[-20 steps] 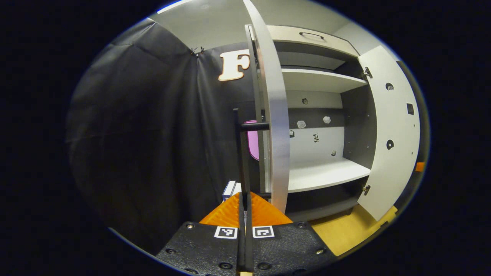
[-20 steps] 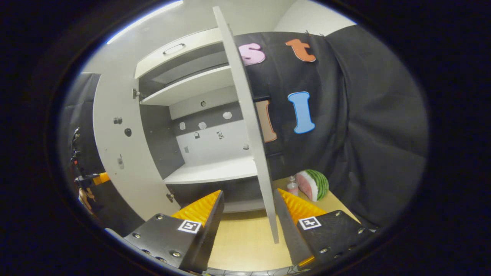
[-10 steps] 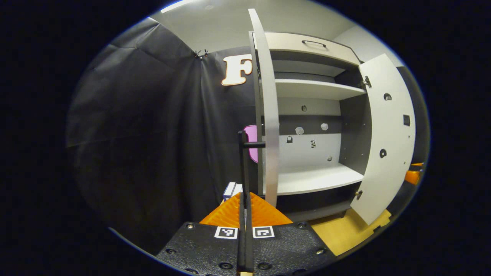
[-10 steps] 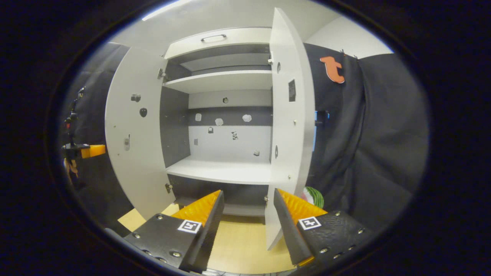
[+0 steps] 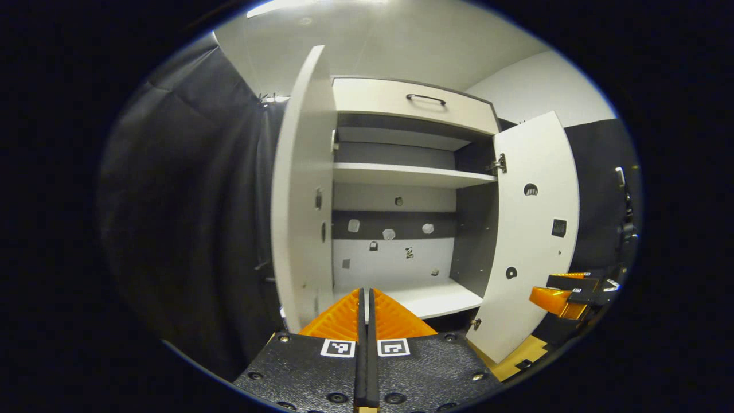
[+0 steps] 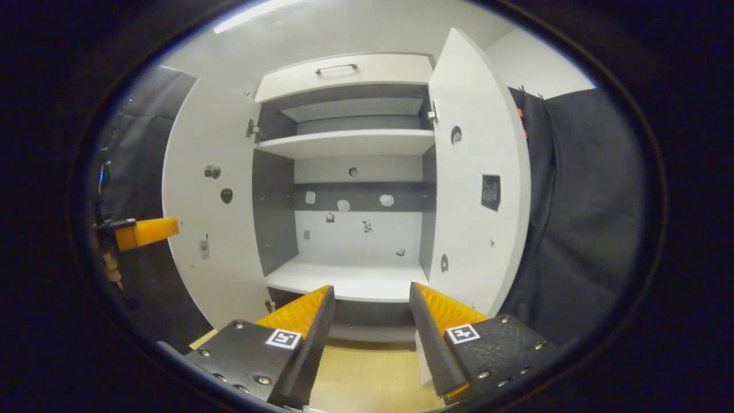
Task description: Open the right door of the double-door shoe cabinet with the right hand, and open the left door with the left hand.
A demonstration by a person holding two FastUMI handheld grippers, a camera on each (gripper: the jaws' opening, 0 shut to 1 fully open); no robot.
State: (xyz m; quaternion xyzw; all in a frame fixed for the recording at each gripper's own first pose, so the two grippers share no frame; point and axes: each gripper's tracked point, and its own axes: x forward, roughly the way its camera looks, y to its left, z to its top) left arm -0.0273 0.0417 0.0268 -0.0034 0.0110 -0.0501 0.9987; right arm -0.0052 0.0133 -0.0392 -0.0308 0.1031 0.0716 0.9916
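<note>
Black cloth (image 6: 579, 218) hangs as the booth's wall on both sides of us, and a pale wooden table (image 6: 367, 373) carries the shoe cabinet (image 6: 350, 189), which stands straight ahead with both doors swung wide

Going from left to right in the right gripper view, we first see the left gripper (image 6: 143, 232) at the far left edge, just beside the outer edge of the left door (image 6: 212, 195). That door stands open with its inner face toward us. Next comes the open inside of the cabinet: an upper shelf (image 6: 350, 142), a grey back panel and a lower shelf (image 6: 344, 278), with a drawer front and its handle (image 6: 336, 69) above. Then the right door (image 6: 479, 189) stands open, also showing its inner face.

At the bottom of this view the right gripper (image 6: 370, 307) has its fingers spread apart and touches nothing.

In the left gripper view the left gripper (image 5: 365, 307) has its fingers pressed together with nothing between them, apart from the left door (image 5: 301, 195). The right door (image 5: 530, 241) stands open farther right, with the right gripper (image 5: 565, 295) just beside its outer edge
</note>
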